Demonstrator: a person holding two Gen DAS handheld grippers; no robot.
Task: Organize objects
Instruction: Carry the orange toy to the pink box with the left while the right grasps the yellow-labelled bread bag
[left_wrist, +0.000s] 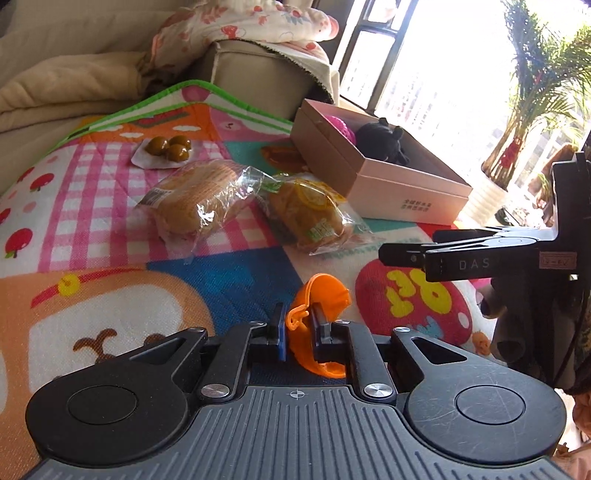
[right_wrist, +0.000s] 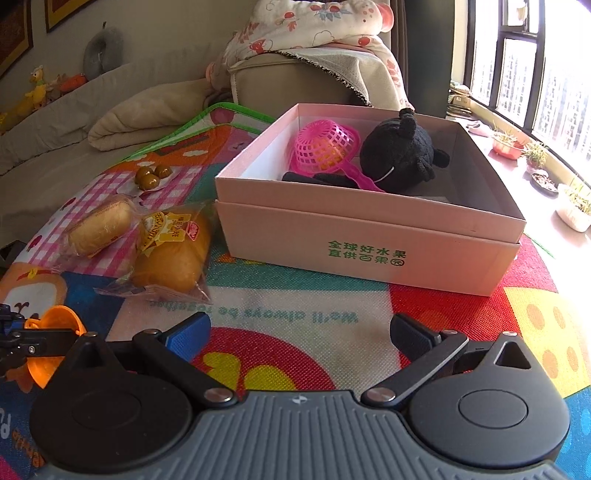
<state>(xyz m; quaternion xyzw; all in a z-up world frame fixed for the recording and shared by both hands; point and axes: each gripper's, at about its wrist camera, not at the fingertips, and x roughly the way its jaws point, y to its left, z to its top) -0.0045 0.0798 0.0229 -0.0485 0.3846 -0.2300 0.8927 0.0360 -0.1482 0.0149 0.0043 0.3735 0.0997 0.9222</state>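
- Currently the left gripper (left_wrist: 298, 328) pinches the orange toy cup (left_wrist: 321, 295) by its thin rim; it may slip above the play mat (left_wrist: 229, 273).
- Right gripper (right_wrist: 299, 332) is spread, empty; the pink box (right_wrist: 369, 236) near the mat's far edge can be nudged.

We are seeing open play mat (right_wrist: 295, 317) lying bare between our right gripper (right_wrist: 299, 334) and the pink box (right_wrist: 369, 240), so that way is lying free. To its left, two wrapped bread rolls (right_wrist: 170, 254) are blocking the mat. Inside the box, a pink basket (right_wrist: 325, 147) and black plush toy (right_wrist: 399, 151) are filling the back, leaving the near right corner free.
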